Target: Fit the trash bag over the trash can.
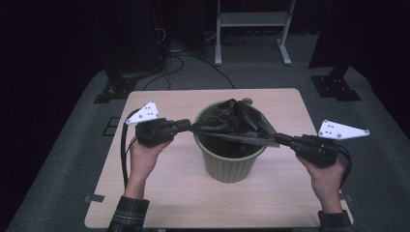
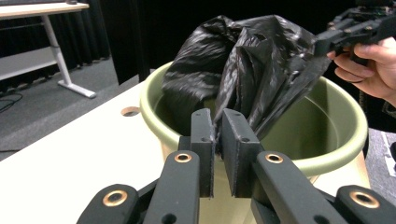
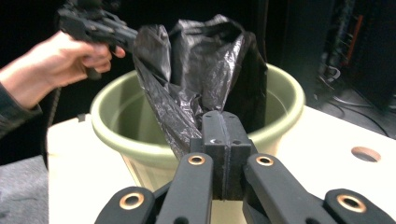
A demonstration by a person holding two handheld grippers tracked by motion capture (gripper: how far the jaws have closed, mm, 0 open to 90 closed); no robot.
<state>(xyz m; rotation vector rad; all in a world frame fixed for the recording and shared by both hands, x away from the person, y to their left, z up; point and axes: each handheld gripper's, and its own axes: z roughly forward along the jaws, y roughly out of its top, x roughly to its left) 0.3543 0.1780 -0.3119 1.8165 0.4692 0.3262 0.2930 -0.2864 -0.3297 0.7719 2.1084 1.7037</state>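
An olive-green bin (image 1: 227, 166) stands upright in the middle of the wooden table (image 1: 159, 193). A black plastic bag (image 1: 233, 121) hangs over its mouth, pulled taut between both grippers, with part of it bunched above the far rim. My left gripper (image 1: 187, 125) is at the bin's left rim, shut on the bag's edge; in the left gripper view the film is pinched between the jaws (image 2: 217, 128). My right gripper (image 1: 279, 140) is at the right rim, shut on the opposite edge (image 3: 224, 128). The bag (image 3: 201, 70) drapes down into the bin (image 3: 121, 135).
A round hole (image 1: 246, 100) sits in the tabletop just behind the bin. A white desk frame (image 1: 251, 29) and black stands with cables are on the grey floor beyond the table. Bare tabletop lies in front of the bin and on both sides.
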